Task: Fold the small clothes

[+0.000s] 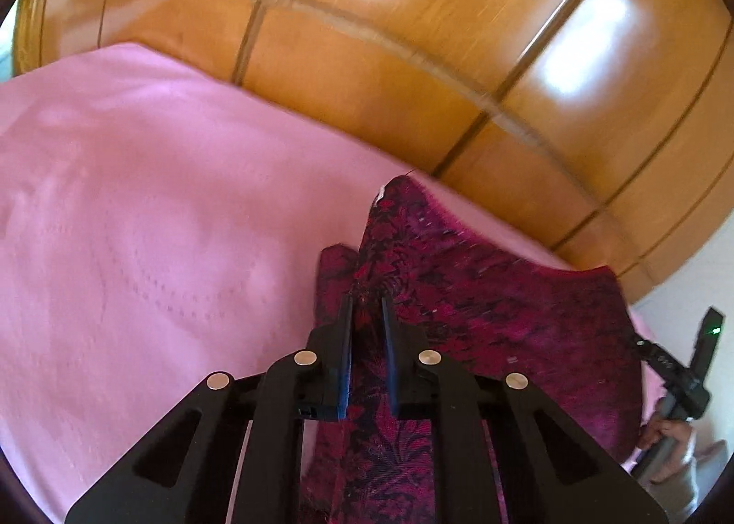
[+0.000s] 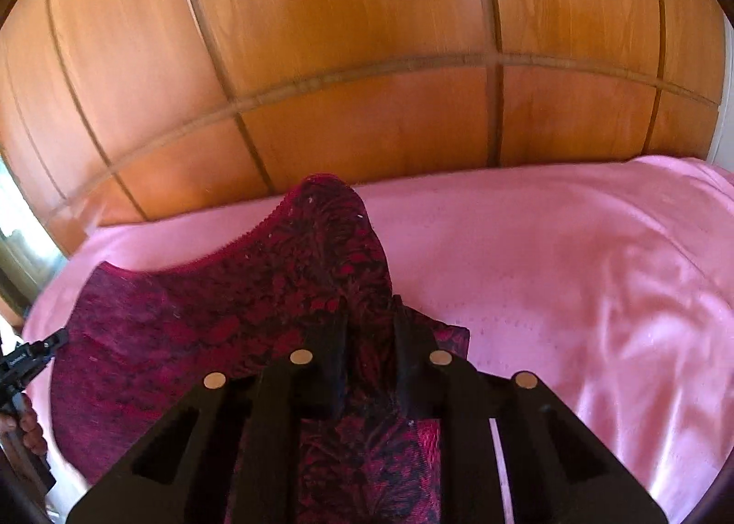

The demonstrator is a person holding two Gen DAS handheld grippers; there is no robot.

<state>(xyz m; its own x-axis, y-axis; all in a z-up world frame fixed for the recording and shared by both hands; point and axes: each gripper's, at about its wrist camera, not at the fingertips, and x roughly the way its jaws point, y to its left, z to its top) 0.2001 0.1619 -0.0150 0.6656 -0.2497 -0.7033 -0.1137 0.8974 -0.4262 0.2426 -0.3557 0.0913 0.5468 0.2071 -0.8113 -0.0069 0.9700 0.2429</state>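
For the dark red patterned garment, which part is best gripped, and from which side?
Grip the garment at its two top corners, coming in from the near side over the pink bedsheet. The left gripper and right gripper each pinch a raised peak, so the cloth hangs spread between them.

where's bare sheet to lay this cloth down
Bare pink sheet spreads out from the left gripper, away from the cloth, up to the wooden panel. Likewise beyond the right gripper. Between the grippers the cloth covers it.
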